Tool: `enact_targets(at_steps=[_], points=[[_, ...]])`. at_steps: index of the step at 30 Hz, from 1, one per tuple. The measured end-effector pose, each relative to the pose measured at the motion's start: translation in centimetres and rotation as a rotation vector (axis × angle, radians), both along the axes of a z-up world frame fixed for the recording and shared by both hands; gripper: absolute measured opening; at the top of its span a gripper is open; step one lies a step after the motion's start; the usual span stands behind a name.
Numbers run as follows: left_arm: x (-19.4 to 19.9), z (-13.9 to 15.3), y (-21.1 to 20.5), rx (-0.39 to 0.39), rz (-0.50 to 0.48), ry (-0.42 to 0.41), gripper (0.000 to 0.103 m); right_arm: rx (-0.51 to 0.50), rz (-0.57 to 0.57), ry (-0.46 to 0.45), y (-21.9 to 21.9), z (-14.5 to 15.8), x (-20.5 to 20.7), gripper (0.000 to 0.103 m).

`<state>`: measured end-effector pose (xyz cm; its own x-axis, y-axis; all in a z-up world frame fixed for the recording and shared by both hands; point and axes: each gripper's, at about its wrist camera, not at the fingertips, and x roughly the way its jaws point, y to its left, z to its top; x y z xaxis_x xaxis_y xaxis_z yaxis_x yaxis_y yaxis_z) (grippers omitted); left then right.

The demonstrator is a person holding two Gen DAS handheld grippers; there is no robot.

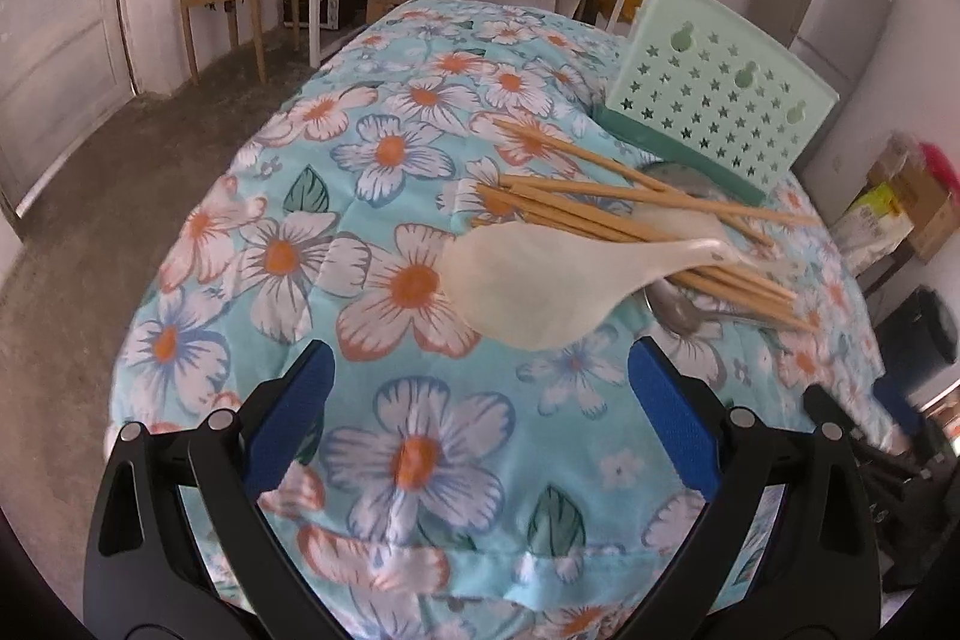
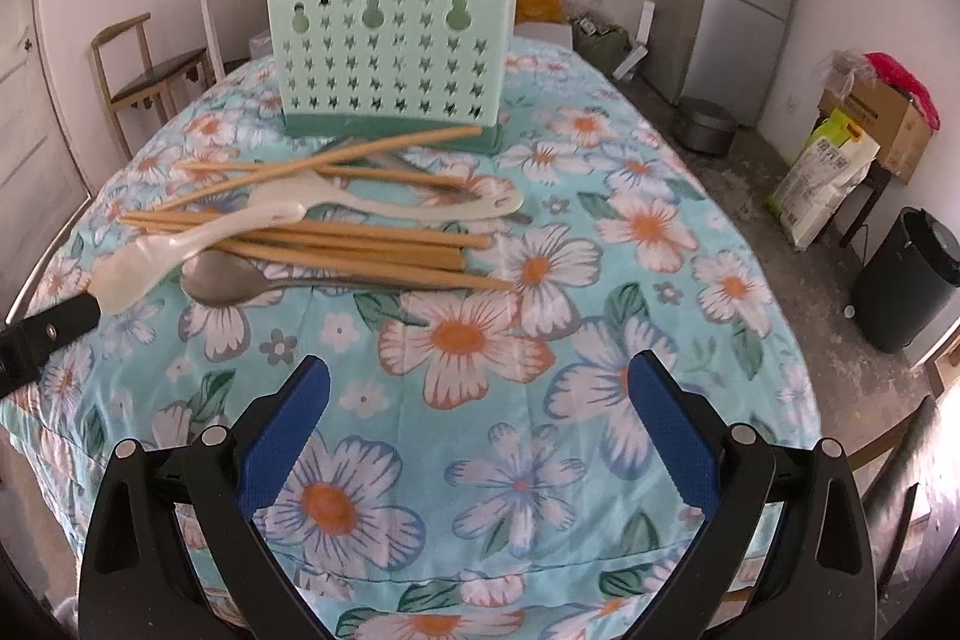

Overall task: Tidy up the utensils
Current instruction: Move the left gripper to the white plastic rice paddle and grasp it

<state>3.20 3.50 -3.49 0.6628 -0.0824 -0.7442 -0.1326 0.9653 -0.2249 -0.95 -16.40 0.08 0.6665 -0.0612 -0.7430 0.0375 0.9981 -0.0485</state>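
Chopsticks (image 2: 336,244) (wooden) under translucent plastic spoon (image 2: 180,250); left gripper (image 1: 480,418), right gripper (image 2: 480,418) wide.

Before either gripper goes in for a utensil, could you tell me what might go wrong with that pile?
1. The white spoon lies across the chopsticks; lifting it may drag or scatter them.
2. The metal spoon sits partly under the chopsticks, so a clean grip may be difficult.
3. The table is covered in a soft floral cloth, so fingers pressing down on thin sticks might snag the fabric.
Both the left gripper and right gripper are open and empty.
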Motion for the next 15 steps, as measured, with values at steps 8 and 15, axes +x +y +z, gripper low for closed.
enact_targets(at_steps=[8, 15], points=[[0.7, -1.0, 1.7, -0.118, 0.002, -0.031, 0.095, 0.045, 0.023, 0.074, -0.1, -2.2, 1.5, 0.097], [1.1, -1.3, 3.2, -0.296, -0.037, -0.061, 0.076, 0.072, 0.035, 0.064, -0.5, -2.7, 1.8, 0.097]])
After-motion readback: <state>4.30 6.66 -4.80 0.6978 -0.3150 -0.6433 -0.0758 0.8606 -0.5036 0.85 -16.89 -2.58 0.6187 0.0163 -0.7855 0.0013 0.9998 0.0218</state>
